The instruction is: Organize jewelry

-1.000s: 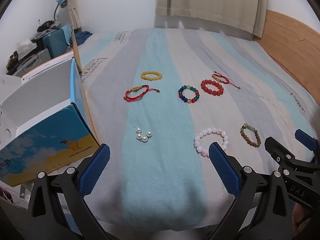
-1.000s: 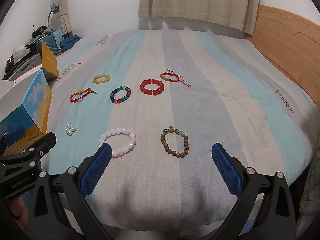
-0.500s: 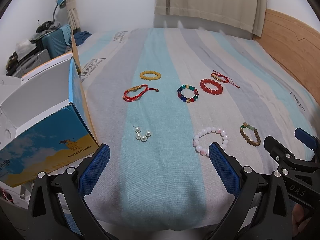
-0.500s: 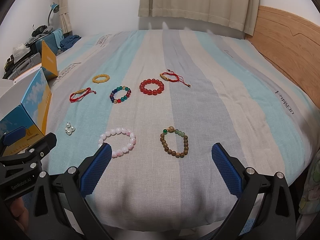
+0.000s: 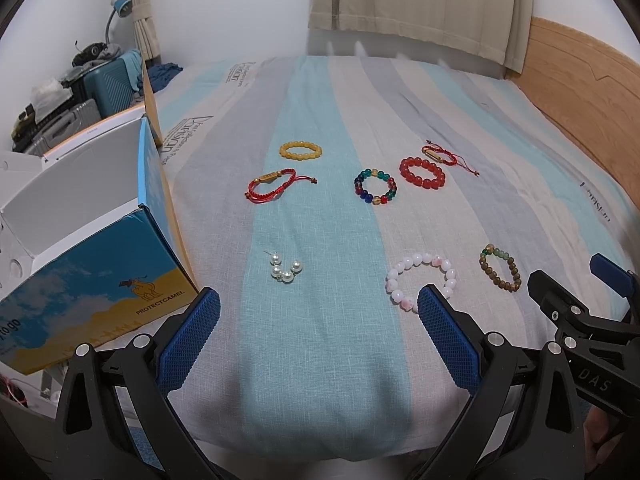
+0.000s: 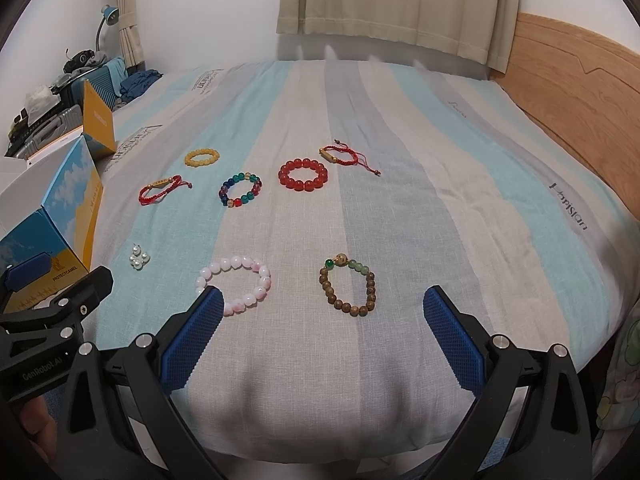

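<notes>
Several bracelets lie on a striped bed (image 5: pixel 320 360). Near me are a white pearl piece (image 5: pixel 285 270), a pink bead bracelet (image 5: pixel 420 276) and a brown wooden bracelet (image 5: pixel 500 268). Further back are a red cord bracelet (image 5: pixel 272 184), a yellow one (image 5: pixel 300 149), a multicolour one (image 5: pixel 375 187), a red bead one (image 5: pixel 422 172) and a second red cord one (image 5: pixel 444 156). My left gripper (image 5: pixel 318 332) is open and empty at the bed's near edge. My right gripper (image 6: pixel 320 332) is open and empty, just short of the pink (image 6: pixel 236 280) and brown (image 6: pixel 348 290) bracelets.
An open blue and yellow cardboard box (image 5: pixel 92 264) stands at the bed's left edge, also seen in the right wrist view (image 6: pixel 60 216). Suitcases and clutter (image 5: pixel 80 92) sit behind it. A wooden headboard (image 5: pixel 580 88) runs along the right side.
Both grippers have drifted slightly; the bracelets sit a little lower and closer in the views. Nothing was taken hold of or moved.
</notes>
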Motion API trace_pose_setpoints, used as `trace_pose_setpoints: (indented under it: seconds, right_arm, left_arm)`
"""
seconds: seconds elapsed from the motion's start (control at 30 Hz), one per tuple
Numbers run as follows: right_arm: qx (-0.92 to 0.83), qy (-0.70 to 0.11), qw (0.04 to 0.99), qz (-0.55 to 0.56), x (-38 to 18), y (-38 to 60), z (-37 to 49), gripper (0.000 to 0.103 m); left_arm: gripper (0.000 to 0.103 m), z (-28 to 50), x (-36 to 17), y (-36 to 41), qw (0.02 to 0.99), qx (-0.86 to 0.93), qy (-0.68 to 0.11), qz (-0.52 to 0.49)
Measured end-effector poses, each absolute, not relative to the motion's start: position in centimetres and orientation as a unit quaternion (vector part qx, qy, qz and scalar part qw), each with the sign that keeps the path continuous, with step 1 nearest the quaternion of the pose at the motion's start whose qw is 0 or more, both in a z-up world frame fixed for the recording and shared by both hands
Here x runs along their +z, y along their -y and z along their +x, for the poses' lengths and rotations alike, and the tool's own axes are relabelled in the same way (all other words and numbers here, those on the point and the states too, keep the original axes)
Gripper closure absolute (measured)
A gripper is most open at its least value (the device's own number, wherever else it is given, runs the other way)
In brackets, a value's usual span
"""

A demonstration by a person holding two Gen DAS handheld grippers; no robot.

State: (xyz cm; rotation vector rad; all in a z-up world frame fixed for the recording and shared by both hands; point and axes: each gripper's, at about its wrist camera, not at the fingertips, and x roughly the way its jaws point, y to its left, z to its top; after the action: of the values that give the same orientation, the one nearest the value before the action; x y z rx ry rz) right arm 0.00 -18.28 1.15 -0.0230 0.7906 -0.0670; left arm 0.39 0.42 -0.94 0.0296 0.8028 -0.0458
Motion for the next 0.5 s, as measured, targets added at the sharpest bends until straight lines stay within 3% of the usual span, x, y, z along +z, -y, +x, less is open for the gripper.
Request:
trace_pose_setpoints:
  seconds: [0.5]
  right_arm:
    - [-0.033, -0.386, 0.922, -0.010, 1.34, 18.40, 0.02, 0.007]
  left_arm:
    - [0.006, 0.45, -0.88, -0.33, 0.919, -0.023, -0.392, 0.015]
